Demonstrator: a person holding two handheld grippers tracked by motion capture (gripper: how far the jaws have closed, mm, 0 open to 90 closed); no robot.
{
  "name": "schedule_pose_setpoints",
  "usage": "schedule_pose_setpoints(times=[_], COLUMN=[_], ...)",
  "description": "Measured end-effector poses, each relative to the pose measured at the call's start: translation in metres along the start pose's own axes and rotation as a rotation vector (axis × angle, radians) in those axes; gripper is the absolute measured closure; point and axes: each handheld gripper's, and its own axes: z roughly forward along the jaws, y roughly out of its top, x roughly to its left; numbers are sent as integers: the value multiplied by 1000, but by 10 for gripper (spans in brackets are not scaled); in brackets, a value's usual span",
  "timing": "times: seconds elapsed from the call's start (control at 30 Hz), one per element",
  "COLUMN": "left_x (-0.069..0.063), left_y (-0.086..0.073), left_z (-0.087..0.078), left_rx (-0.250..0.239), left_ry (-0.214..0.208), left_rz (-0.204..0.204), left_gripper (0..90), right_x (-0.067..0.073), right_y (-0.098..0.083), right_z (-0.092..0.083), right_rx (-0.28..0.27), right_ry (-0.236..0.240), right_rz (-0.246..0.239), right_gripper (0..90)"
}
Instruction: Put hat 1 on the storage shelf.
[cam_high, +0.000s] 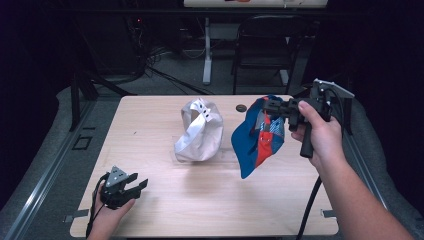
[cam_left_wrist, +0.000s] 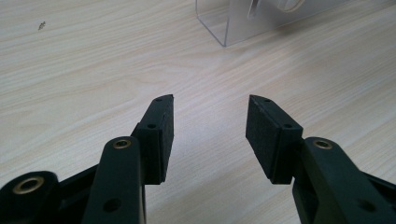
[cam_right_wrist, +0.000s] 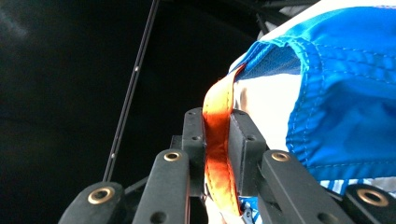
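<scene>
Two caps are in play — the blue cap is hanging in the air over the table's right side, its orange edge clamped between the right gripper's jaws. A white cap is sitting on a clear stand near the table's middle. By the near left corner, the left gripper is idling, jaws apart and holding nothing — the blue cap is not yet set down anywhere.

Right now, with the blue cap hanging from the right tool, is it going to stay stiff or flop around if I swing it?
Probably floppy: the blue cap droops from the right tool, its cloth creased. It looks light, hanging from just a thin orange edge pinched between the jaws. That narrow pinch may let it sway or slip if swung fast.
</scene>
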Motion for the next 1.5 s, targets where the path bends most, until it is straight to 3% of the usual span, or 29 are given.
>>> schedule_pose_setpoints(times=[0.27, 0.53, 0.73, 0.97, 1.37, 1.5], left_x=[0, 1, 2, 2, 2, 2], left_y=[0, -1, -1, -1, 0, 0], left_z=[1, 1, 1, 1, 2, 2], left_rx=[-1, 0, 2, -1, 0, -3], left_ry=[0, -2, 0, 0, 0, 1], left_rz=[2, -5, 0, 1, 1, -2], left_gripper=[519, 518, 518, 518, 518, 518], right_x=[3, -7, -7, -6, -19, -22], right_y=[23, 38, 43, 47, 47, 46], right_z=[5, 17, 25, 29, 42, 46], right_rx=[-74, -93, -111, -109, -89, -86], right_ry=[-38, -54, -64, -82, -135, -131], right_rz=[15, 38, 50, 48, 53, 57], right_gripper=[781, 781, 781, 781, 780, 780])
